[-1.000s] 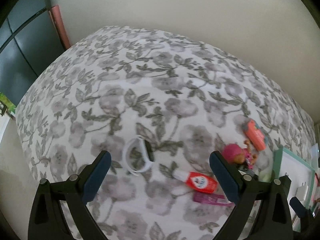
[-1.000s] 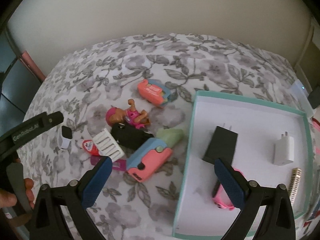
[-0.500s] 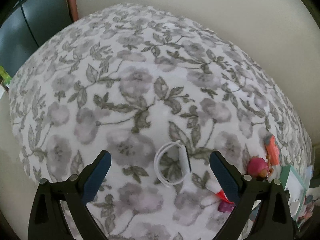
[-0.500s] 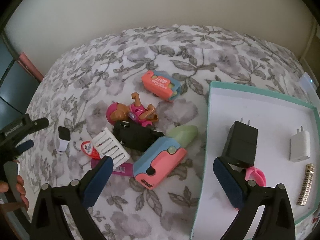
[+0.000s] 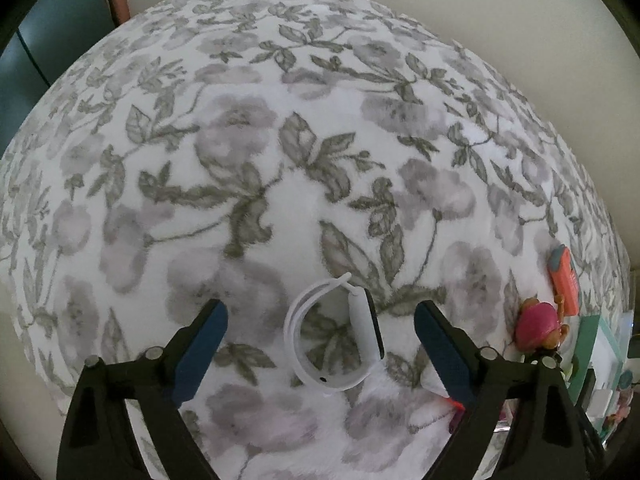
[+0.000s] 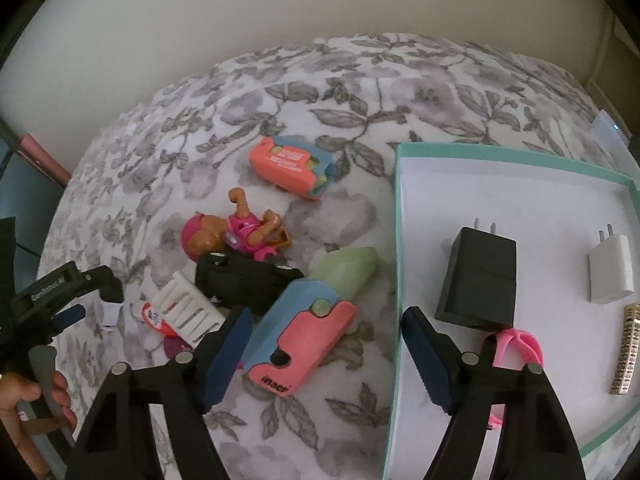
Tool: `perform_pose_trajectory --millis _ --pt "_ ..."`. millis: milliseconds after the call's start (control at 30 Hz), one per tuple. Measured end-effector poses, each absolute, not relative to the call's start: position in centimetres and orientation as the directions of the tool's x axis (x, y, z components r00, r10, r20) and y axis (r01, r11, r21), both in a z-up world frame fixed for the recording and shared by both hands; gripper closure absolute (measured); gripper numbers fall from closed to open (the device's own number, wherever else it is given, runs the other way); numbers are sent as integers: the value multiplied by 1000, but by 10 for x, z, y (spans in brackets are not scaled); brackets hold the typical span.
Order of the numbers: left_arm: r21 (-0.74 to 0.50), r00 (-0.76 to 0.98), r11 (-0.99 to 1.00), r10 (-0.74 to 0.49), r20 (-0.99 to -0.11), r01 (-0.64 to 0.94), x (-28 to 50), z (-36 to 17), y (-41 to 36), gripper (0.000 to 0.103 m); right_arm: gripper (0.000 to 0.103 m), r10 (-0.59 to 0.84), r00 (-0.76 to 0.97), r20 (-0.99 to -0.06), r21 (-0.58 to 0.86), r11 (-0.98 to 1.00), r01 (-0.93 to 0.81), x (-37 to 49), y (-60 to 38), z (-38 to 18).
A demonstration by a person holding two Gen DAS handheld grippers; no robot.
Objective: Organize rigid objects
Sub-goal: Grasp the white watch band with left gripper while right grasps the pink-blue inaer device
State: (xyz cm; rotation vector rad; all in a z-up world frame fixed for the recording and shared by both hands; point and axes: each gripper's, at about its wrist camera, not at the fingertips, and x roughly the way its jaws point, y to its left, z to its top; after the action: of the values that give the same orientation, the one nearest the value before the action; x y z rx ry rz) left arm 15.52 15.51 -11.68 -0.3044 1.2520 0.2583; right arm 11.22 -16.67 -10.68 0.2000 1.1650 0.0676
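The left tongs (image 5: pixel 320 344) are spread wide around a white watch (image 5: pixel 340 344) lying on the flowered bed (image 5: pixel 248 184). Its thin band could slip or twist if pinched off-centre. The right tongs (image 6: pixel 326 354) hang spread over a pink-and-blue toy (image 6: pixel 300 340) beside the tray (image 6: pixel 398 240).

The left claw (image 5: pixel 320 344) hangs wide apart over a floral bedspread (image 5: pixel 248 152), its blue-padded fingers (image 5: pixel 198 354) flanking a white smartwatch (image 5: pixel 340 344) that lies looped on its side between them, untouched. At the far right sit a pink-helmeted toy figure (image 5: pixel 538 326) and an orange box (image 5: pixel 564 280).
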Motion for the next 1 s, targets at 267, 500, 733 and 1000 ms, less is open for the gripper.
perform_pose_trajectory --millis 267,500,733,1000 --pt "-105 281 930 -2 -960 -352 154 -125 156 23 32 126 429 -895 166 985 56 112 -167 -99" --pt "-115 286 935 -15 -958 -337 153 -126 154 31 44 170 451 -876 191 982 1 111 -157 -88" --pt "-115 286 935 -15 -958 -335 153 -126 149 31 44 169 389 -906 189 982 14 114 -154 -111" --pt "-97 280 944 -5 -960 -316 156 -126 150 31 44 172 366 -914 195 981 24 117 -153 -119"
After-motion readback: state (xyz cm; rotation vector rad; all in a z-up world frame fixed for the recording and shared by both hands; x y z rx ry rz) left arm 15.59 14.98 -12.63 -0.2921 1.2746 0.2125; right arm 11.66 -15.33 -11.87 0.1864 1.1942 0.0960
